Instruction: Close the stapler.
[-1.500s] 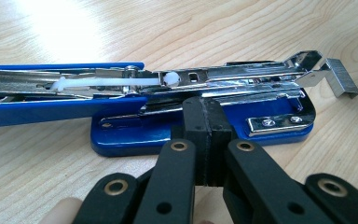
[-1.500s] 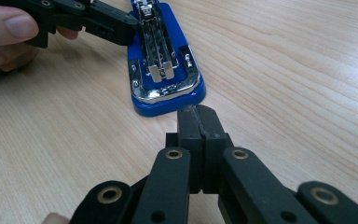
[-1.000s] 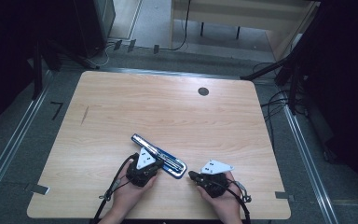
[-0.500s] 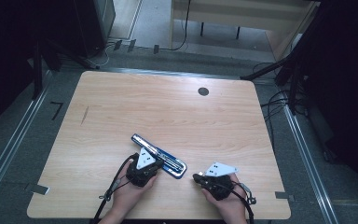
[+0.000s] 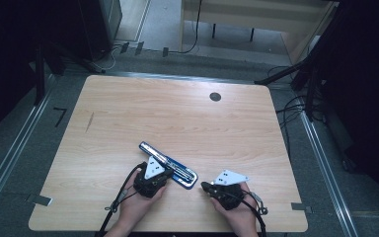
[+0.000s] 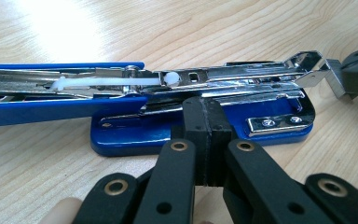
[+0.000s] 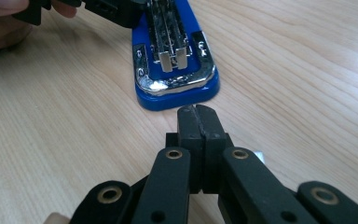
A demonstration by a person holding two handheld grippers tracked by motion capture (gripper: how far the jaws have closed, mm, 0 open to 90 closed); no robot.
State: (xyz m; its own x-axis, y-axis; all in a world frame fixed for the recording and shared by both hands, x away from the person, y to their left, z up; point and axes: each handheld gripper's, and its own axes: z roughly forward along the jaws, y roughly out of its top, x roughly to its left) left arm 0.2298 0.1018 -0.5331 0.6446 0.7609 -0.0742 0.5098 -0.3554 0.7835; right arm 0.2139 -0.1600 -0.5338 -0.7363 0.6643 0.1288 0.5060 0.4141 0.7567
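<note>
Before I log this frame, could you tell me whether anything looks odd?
The blue metal stapler lies swung fully open on the wooden table, its chrome staple channel exposed. Nothing looks spilled or broken.

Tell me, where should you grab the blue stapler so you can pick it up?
Probably by the blue base of the stapler, pinching its two long sides from above. The stapler lies flipped open, so the shiny metal rail and blue lid look loose and could swing. The base is flat, narrow and stiff. The left tool, now shut, is nearest.

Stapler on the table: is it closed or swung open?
Open. The stapler has its blue cover swung back flat beyond the base, leaving the metal staple channel exposed.
</note>
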